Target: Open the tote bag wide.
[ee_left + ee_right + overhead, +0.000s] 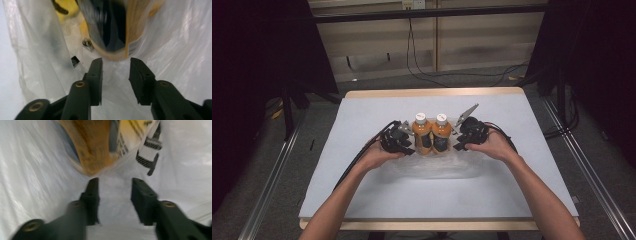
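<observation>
Left gripper [408,146] and right gripper [458,141]: jaws of both part-open, thin plastic film lying in each gap, pads not pressing on it. They flank two orange drink bottles with white caps and dark labels [431,134], upright, touching side by side, mid-table. Bottles stand on or in a clear crumpled plastic bag [432,167]; cannot tell which. Bag film fronts both jaw pairs. Beneath: white table sheet [362,185]. Black cables [357,159] trail back from the grippers.

crinkled clear plastic bag [175,45], glossy bottles [422,134]
</observation>
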A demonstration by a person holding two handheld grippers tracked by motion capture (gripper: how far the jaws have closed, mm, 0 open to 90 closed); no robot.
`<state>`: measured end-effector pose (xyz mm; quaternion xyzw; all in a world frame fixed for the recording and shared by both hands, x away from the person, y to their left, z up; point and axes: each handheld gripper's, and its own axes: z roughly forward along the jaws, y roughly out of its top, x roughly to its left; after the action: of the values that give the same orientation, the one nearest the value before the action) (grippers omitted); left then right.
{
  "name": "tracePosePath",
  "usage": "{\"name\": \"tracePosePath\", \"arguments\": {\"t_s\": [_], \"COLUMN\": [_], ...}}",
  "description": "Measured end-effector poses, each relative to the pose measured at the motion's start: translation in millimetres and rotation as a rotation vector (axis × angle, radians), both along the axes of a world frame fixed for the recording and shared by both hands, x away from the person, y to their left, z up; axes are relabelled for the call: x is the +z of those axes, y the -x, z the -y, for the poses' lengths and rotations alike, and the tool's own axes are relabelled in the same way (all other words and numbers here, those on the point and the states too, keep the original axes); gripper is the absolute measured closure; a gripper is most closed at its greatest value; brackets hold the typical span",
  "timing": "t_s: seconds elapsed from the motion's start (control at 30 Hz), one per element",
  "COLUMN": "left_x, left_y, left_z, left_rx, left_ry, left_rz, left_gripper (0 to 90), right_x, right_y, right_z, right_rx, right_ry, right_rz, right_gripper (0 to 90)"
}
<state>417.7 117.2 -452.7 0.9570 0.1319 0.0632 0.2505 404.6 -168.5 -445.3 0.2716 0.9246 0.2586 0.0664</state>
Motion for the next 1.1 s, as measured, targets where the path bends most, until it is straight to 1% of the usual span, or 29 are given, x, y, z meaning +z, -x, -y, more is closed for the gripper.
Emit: {"name": "tracePosePath", "arguments": {"t_s": [0.03, 0.07, 0.1, 0.13, 0.17, 0.2, 0.23, 0.27, 0.3, 0.33, 0.37, 0.4, 0.43, 0.47, 0.5, 0.57, 0.6, 0.63, 0.7, 0.73, 0.77, 0.8, 0.83, 0.87, 0.93, 0.97, 1.03, 1.07, 1.1], "left_x": [-1.5, -1.5, -2.3, -4.2, -4.2, -5.0, -5.7, -6.8, -6.2, -6.2, -5.7, -5.7, -4.6, -4.6, -4.6, -4.5, -4.4, -3.9, -4.1, -4.1, -3.7, -3.7, -3.7, -4.2, -5.3, -5.9, -7.9, -8.2, -8.7], "left_y": [-0.9, -0.9, -2.0, -2.4, -2.4, -3.2, -3.5, -2.4, -3.8, -3.8, -3.3, -3.3, -2.7, -2.7, -1.6, -0.4, -0.1, 2.1, 3.4, 5.3, 8.0, 8.0, 7.7, 6.9, 3.5, -0.7, -5.9, -7.7, -9.2], "left_z": [-0.7, -0.7, -1.5, -2.9, -2.9, -4.2, -5.5, -7.0, -11.3, -11.3, -17.2, -17.2, -24.8, -24.8, -33.3, -36.5, -39.6, -42.2, -43.4, -44.9, -46.6, -46.6, -46.5, -45.6, -45.3, -46.2, -47.3, -47.5, -47.3], "left_rx": [0.0, 0.0, -0.004, 0.006, 0.006, 0.004, 0.002, 0.016, 0.007, 0.007, 0.002, 0.002, -0.009, -0.009, -0.015, -0.009, -0.02, -0.02, -0.021, -0.022, -0.04, -0.04, -0.043, -0.03, -0.018, -0.014, -0.005, -0.005, 0.0], "left_ry": [-0.005, -0.005, -0.006, 0.002, 0.002, -0.008, -0.015, -0.018, -0.027, -0.027, -0.041, -0.041, -0.063, -0.063, -0.066, -0.067, -0.069, -0.076, -0.075, -0.075, -0.083, -0.083, -0.087, -0.088, -0.081, -0.077, -0.052, -0.049, -0.04], "left_rz": [0.001, 0.001, -0.008, -0.025, -0.025, -0.024, -0.029, -0.04, -0.05, -0.05, -0.058, -0.058, -0.061, -0.061, -0.073, -0.08, -0.08, -0.08, -0.081, -0.082, -0.077, -0.077, -0.067, -0.068, -0.069, -0.088, -0.097, -0.099, -0.1], "left_gripper": [60.2, 58.7, 58.7, 56.4, 55.0, 55.0, 52.6, 49.9, 48.9, 47.9, 46.7, 45.9, 44.7, 44.6, 44.5, 44.0, 43.6, 43.5, 43.5, 43.5, 43.4, 43.1, 43.1, 42.1, 39.1, 37.6, 35.8, 35.1, 34.6], "right_x": [-2.6, -2.6, -5.0, -8.3, -8.3, -9.3, -10.5, -12.6, -13.1, -13.1, -15.3, -15.3, -15.5, -15.5, -16.0, -16.3, -16.4, -17.1, -16.7, -16.2, -15.8, -15.8, -15.5, -15.1, -15.5, -16.2, -18.1, -19.2, -20.4], "right_y": [-0.9, -0.9, -1.5, -1.6, -1.6, -1.3, -1.4, -0.7, -0.2, -0.2, 0.0, 0.0, -0.5, -0.9, -1.7, -1.8, -2.5, -2.3, -2.2, -1.1, 0.6, 0.6, 2.3, 3.6, 2.1, 0.4, -4.4, -6.7, -10.0], "right_z": [1.1, 1.1, 2.1, 3.0, 3.0, 3.1, 3.2, 3.4, 3.8, 3.8, 5.6, 5.6, 7.8, 9.3, 11.5, 13.0, 15.1, 16.8, 17.9, 18.7, 21.1, 21.1, 22.2, 22.7, 23.7, 23.7, 23.8, 24.7, 26.5], "right_rx": [0.004, 0.004, 0.005, 0.012, 0.012, 0.011, 0.017, 0.021, 0.018, 0.018, 0.031, 0.031, 0.02, 0.022, 0.03, 0.025, 0.038, 0.037, 0.049, 0.055, 0.076, 0.076, 0.084, 0.082, 0.098, 0.102, 0.1, 0.092, 0.101], "right_ry": [0.007, 0.007, 0.016, 0.037, 0.037, 0.046, 0.066, 0.095, 0.111, 0.111, 0.141, 0.141, 0.149, 0.154, 0.149, 0.151, 0.151, 0.142, 0.154, 0.169, 0.177, 0.177, 0.185, 0.189, 0.188, 0.191, 0.192, 0.181, 0.169], "right_rz": [-0.018, -0.018, -0.023, -0.032, -0.032, -0.034, -0.029, -0.016, -0.023, -0.023, -0.024, -0.024, -0.022, -0.025, -0.022, -0.027, -0.034, -0.047, -0.049, -0.042, -0.045, -0.045, -0.039, -0.047, -0.047, -0.046, -0.06, -0.081, -0.095], "right_gripper": [50.0, 50.0, 44.7, 41.3, 41.3, 37.7, 35.1, 30.9, 30.5, 30.5, 29.0, 29.0, 25.5, 25.3, 24.3, 23.6, 23.1, 22.1, 21.3, 21.2, 21.2, 21.2, 21.2, 21.2, 18.4, 15.4, 11.6, 11.2, 9.8]}}
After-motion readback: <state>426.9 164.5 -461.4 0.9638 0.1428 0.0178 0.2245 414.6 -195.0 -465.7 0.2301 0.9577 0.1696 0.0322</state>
